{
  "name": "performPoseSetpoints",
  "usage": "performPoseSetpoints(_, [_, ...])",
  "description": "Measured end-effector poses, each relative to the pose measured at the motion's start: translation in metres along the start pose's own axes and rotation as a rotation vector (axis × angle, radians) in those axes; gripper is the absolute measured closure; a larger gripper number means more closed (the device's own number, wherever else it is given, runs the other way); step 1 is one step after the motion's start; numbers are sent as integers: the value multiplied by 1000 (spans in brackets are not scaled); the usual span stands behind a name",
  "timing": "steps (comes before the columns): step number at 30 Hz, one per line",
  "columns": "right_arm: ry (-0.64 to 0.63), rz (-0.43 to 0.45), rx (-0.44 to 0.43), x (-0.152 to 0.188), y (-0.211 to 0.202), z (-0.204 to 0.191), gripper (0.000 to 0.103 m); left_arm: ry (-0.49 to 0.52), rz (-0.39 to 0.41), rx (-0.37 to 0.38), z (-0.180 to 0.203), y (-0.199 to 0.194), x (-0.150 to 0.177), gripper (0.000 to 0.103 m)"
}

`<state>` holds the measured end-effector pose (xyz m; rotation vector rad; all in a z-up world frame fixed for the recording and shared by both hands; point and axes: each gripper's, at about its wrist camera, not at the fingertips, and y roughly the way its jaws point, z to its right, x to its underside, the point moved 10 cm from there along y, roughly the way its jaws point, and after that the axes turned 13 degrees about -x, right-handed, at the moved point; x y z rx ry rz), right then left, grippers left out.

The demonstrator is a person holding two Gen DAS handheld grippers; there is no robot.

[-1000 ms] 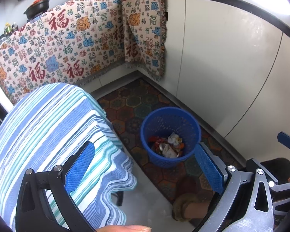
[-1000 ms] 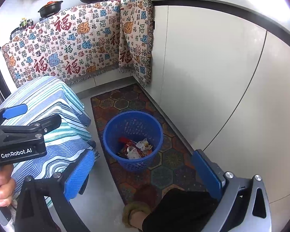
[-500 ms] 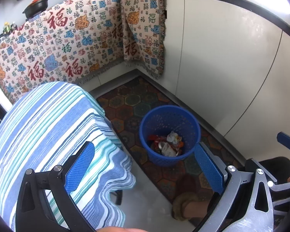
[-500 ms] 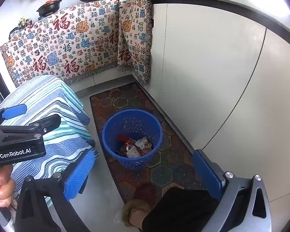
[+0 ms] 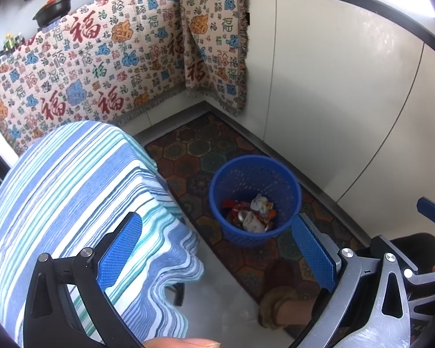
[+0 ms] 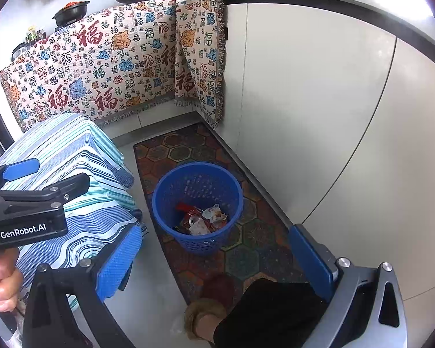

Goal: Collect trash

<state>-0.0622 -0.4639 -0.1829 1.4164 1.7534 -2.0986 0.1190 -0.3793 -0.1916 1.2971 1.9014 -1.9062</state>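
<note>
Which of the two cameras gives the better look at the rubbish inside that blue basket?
The right wrist view: it looks more steeply into the blue basket, so the rubbish sits unobstructed. The left wrist view shows the same basket and rubbish further right, close beside a hand-held gripper's fingertip.

Bright daylight glares from the upper right; fisheye edges curve and darken.

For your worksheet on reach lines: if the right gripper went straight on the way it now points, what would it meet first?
Probably the blue basket: it sits nearly centred ahead of the open, empty right gripper, with only bare floor and patterned mat between. Depth is unclear through the fisheye; it might reach the mat first.
</note>
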Motion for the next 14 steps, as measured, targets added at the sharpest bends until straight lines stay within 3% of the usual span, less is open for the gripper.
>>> performPoseSetpoints(5, [3,0,3,1,0,-2,0,9,-9,7,-1,2,3,0])
performPoseSetpoints(12, [10,7,14,1,-1,-1,0,-31,-13,127,6,-7,2,1])
performPoseSetpoints(14, [10,5,20,1,0,-3,0,-18,7,132,6,-13,2,1])
